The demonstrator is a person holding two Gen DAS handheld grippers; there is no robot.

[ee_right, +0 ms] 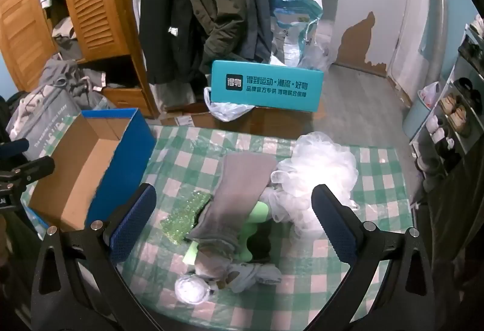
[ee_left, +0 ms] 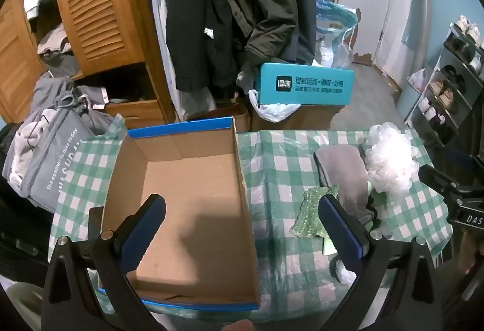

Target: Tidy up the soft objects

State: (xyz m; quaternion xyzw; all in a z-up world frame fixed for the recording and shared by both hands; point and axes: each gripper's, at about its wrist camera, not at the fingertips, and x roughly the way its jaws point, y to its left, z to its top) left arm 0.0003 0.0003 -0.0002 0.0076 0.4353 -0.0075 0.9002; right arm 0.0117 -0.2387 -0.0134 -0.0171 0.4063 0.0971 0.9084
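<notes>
An empty open cardboard box with blue sides (ee_left: 187,204) (ee_right: 90,161) sits on the left of the green checked tablecloth (ee_left: 272,155) (ee_right: 375,179). To its right lies a pile of soft things: a grey cloth (ee_right: 242,191) (ee_left: 345,173), a white mesh bath pouf (ee_right: 320,170) (ee_left: 390,158), a green sparkly cloth (ee_right: 184,219) (ee_left: 311,213), a light green item (ee_right: 257,216) and rolled grey-white socks (ee_right: 193,288). My left gripper (ee_left: 242,225) is open and empty above the box's right wall. My right gripper (ee_right: 233,219) is open and empty above the pile.
Behind the table stand a teal printed box (ee_left: 305,84) (ee_right: 266,86), plastic bags (ee_right: 296,28), hanging coats (ee_left: 230,4) and a wooden louvred wardrobe (ee_left: 99,4). A grey laundry bag (ee_left: 51,161) is at the left. A shoe rack (ee_left: 453,89) is at the right.
</notes>
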